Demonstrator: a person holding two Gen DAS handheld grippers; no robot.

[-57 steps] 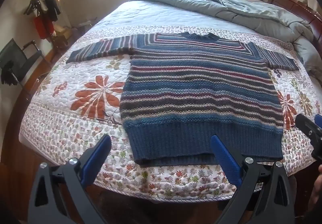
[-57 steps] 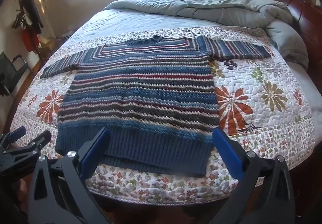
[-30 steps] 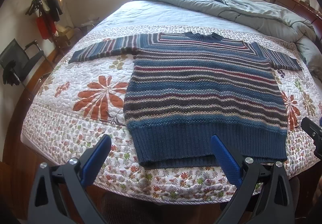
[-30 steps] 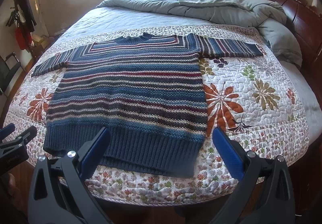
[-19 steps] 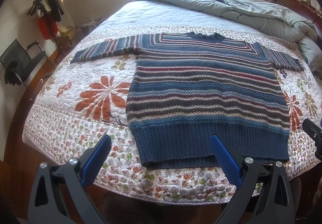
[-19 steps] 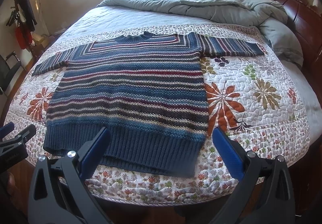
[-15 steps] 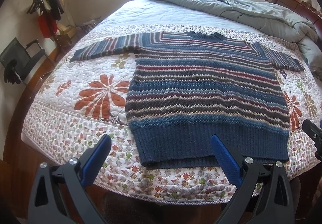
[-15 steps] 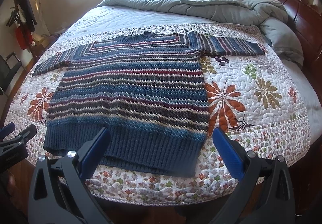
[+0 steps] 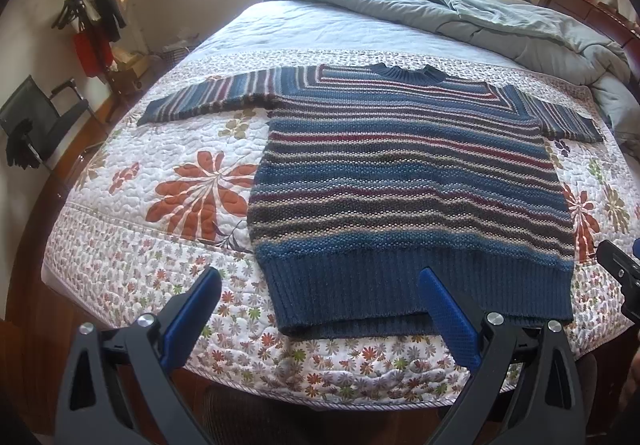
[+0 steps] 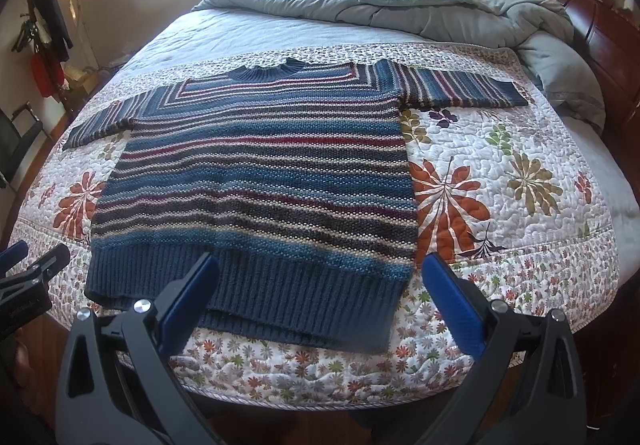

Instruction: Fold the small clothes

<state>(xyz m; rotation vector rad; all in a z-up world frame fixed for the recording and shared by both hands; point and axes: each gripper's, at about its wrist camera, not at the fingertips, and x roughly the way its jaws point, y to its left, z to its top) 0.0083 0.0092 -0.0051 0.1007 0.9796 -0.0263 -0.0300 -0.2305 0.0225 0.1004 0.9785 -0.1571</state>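
Note:
A striped blue knit sweater point(image 9: 404, 181) lies flat and face up on a floral quilt, both sleeves spread out, its ribbed hem toward me. It also shows in the right wrist view point(image 10: 264, 181). My left gripper point(image 9: 320, 277) is open and empty, held just short of the hem's left part. My right gripper point(image 10: 320, 265) is open and empty, held above the hem's right part. Each gripper shows at the edge of the other's view: the right one point(image 9: 620, 277) and the left one point(image 10: 28, 277).
The floral quilt point(image 9: 192, 197) covers the near half of the bed. A crumpled grey duvet point(image 10: 420, 5) lies at the far end by a wooden headboard point(image 10: 592, 5). A coat rack point(image 9: 92, 9) and a black chair point(image 9: 36, 125) stand at the left.
Both grippers have drifted slightly, so the sweater sits a little differently in each view. The sweater has not moved and both grippers stay open.

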